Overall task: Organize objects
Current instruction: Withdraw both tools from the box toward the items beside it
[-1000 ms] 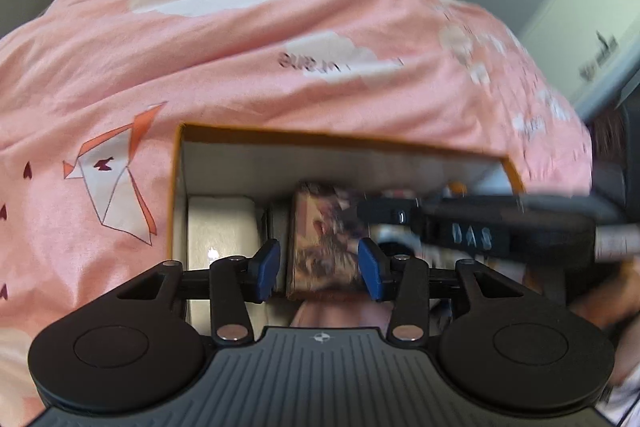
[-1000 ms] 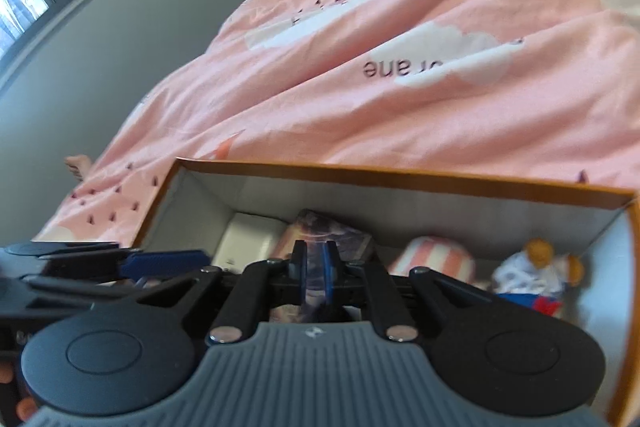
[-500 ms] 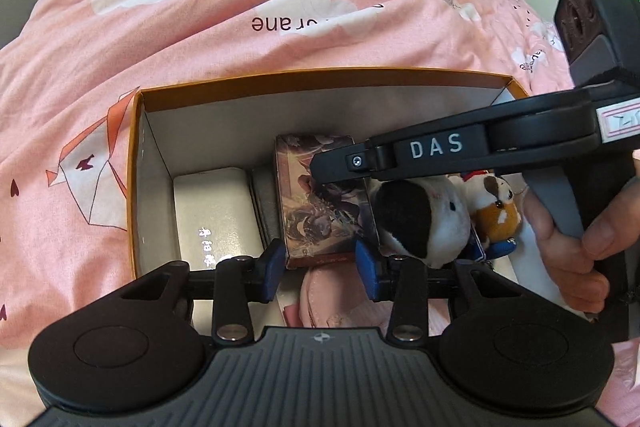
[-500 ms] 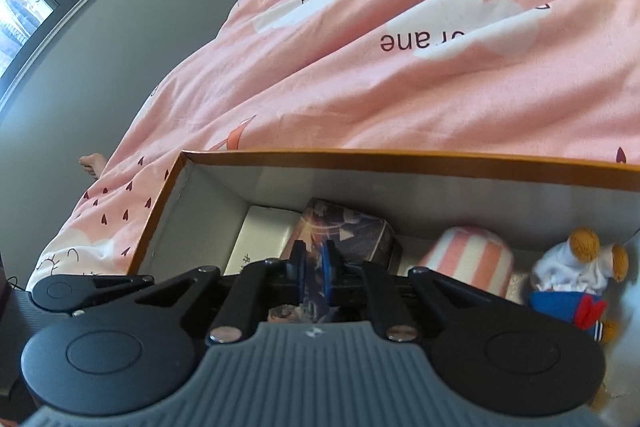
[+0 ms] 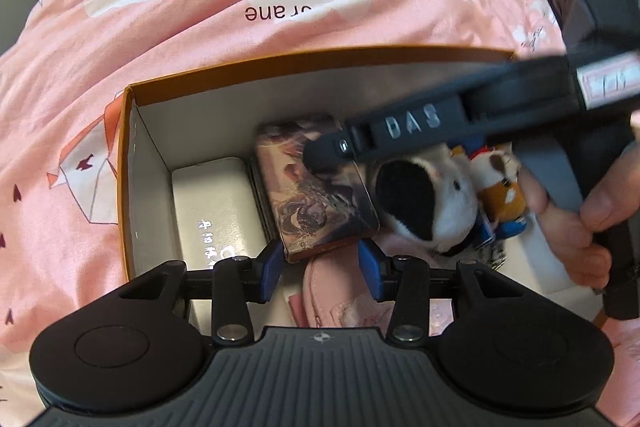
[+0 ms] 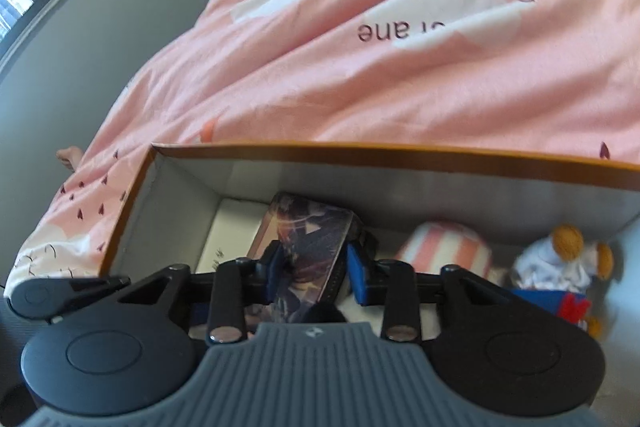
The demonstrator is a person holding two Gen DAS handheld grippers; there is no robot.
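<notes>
— Blue pads of the left gripper [image 5: 318, 269] are standing part-way apart, having just been opening a little, with the near lower end of the illustrated box [image 5: 316, 187] sitting between them. I cannot tell whether they are pressing on it; a sliver of gap is showing on each side.

— And the right gripper [image 6: 312, 273]?

— Its jaws have just been opening, and now they are straddling that same illustrated box [image 6: 308, 247] narrowly, pads apart from its sides. From the left wrist view its finger is lying across the box's far end, hiding that corner, and a hand [image 5: 576, 223] is gripping the handle at the right, cut off by the frame.

— What else is lying inside?

— A pink pouch [image 5: 340, 299] below the box, mostly hidden behind the gripper body. A white case [image 5: 218, 207] is lying along the left wall of the orange-rimmed cardboard box [image 5: 132, 155]. Right of the illustrated box a black-and-white plush [image 5: 424, 199] is partly covering a small brown plush [image 5: 500, 187].

— Farther back?

— A pink-striped item [image 6: 444, 243], half hidden, then the pink duvet [image 6: 400, 75], its lettering partly folded away.
</notes>
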